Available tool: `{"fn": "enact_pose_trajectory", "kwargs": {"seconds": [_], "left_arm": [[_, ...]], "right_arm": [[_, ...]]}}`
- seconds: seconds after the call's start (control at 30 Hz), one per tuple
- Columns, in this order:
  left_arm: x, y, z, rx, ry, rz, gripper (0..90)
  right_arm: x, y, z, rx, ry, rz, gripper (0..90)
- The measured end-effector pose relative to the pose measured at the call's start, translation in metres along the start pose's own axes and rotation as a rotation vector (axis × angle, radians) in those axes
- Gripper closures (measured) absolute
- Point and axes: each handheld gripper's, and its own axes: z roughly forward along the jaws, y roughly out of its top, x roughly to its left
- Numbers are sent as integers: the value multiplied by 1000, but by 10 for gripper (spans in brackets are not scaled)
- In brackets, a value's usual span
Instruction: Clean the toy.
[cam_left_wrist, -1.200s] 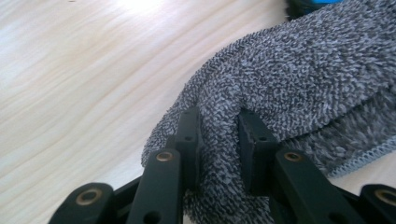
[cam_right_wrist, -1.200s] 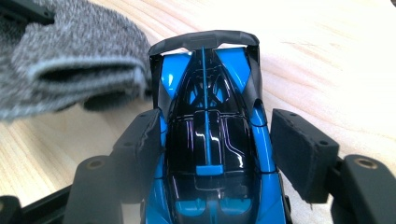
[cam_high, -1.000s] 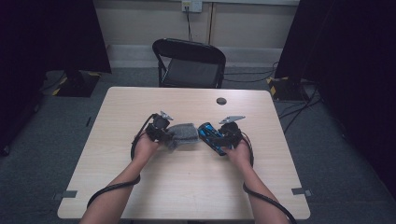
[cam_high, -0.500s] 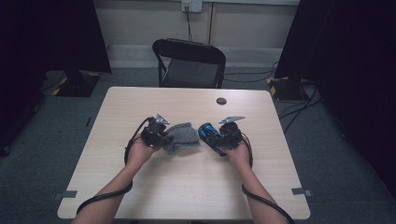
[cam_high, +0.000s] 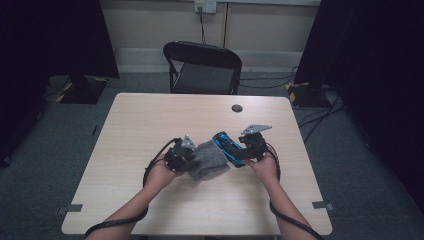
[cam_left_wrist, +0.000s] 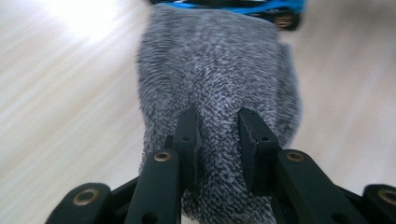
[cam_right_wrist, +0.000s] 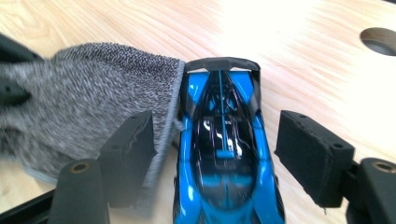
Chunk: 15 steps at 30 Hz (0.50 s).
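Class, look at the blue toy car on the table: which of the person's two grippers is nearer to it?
Right. The right gripper has its open fingers either side of the blue toy car. The left gripper is farther off, shut on the grey cloth beside the car.

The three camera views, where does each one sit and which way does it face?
High view: above the table's near edge, facing forward and down; forearms, left tool, right tool.
Left gripper view: looks along jaws pinching the grey knitted cloth.
Right gripper view: jaws open astride the blue-and-black toy car.
All share cloth and car.
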Motion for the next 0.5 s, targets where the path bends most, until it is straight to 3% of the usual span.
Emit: {"fn": "enact_pose_trajectory", "kwargs": {"seconds": [0.2, 0.27, 0.33, 0.4, 0.5], "left_arm": [[-33, 8, 1, -28, -40, 61, 708], [-42, 9, -2, -44, -74, 67, 709], [-51, 12, -2, -53, -117, 105, 709], [-59, 15, 3, -60, -154, 148, 705], [-66, 21, 16, -47, -178, 170, 701]], "right_arm": [[-1, -10, -21, -30, 15, 3, 275], [-1, -12, -25, -27, 13, -16, 275], [-1, -15, -30, -27, 15, -29, 275], [-4, -17, -36, -30, 21, -26, 275], [-8, -19, -42, -47, 36, -1, 278]]}}
